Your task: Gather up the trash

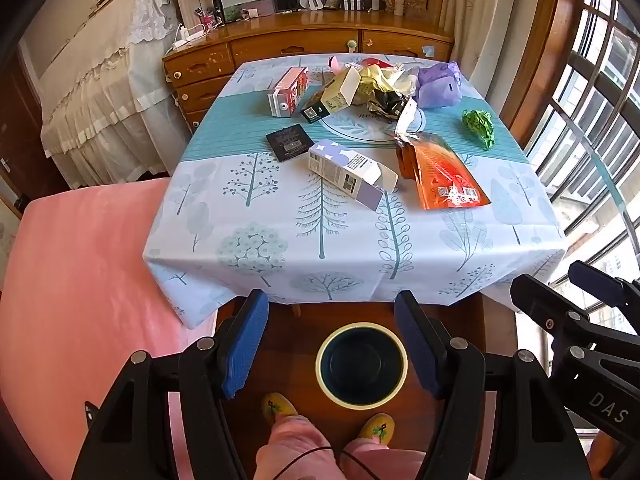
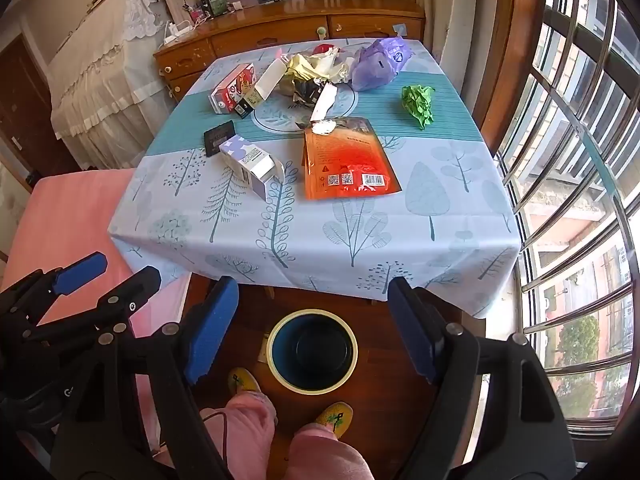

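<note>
Trash [image 1: 362,92] litters the tablecloth [image 1: 280,232]: a purple-dotted carton [image 1: 348,172] and an orange pouch [image 1: 444,172] bearing QR codes and a barcode lie nearest, green crumpled paper [image 1: 479,127] sits apart at the right. Other print is too small to read. Left gripper [image 1: 332,344] and right gripper [image 2: 312,328] both gape, holding nothing, above the floor bin [image 1: 361,364]. "DAS" shows on the right gripper's arm.

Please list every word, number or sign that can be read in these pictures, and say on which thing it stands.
"DAS": white letters on the right gripper, at the left wrist view's lower right edge.
Orange pouch: two QR codes, a barcode and a warning triangle; its text is too small.
Purple-and-white carton, red carton, black packet: print too blurred.
Tablecloth centre: script unreadable.
</note>
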### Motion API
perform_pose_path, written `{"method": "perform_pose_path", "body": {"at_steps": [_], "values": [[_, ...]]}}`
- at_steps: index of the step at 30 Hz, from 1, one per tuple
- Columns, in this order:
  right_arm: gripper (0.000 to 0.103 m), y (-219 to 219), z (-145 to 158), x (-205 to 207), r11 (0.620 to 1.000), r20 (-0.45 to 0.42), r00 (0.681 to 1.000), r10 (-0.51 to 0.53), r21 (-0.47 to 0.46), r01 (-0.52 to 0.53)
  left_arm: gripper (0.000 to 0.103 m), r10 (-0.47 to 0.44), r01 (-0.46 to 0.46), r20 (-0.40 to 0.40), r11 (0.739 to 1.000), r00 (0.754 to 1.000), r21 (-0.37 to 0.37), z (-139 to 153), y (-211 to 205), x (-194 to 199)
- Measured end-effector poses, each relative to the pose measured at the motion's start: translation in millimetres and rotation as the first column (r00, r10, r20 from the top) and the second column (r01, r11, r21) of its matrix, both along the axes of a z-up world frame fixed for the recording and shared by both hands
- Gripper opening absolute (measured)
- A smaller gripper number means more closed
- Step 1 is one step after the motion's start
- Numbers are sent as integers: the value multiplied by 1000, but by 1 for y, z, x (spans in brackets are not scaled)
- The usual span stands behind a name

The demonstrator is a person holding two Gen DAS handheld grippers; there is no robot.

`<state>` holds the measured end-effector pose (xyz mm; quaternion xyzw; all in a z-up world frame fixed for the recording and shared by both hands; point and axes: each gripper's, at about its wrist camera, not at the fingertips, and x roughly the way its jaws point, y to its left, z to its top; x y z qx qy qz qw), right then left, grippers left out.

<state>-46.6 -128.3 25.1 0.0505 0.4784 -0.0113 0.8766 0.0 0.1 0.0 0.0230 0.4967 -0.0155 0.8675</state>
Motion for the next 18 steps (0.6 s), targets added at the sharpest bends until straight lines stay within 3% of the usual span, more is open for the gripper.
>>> {"method": "perform_pose_path", "body": {"at_steps": [18], "values": [[75, 1, 2, 1, 1000, 1, 1000, -1, -7, 1, 67, 1, -1, 0, 1000, 1000, 3, 0, 0, 0]]}}
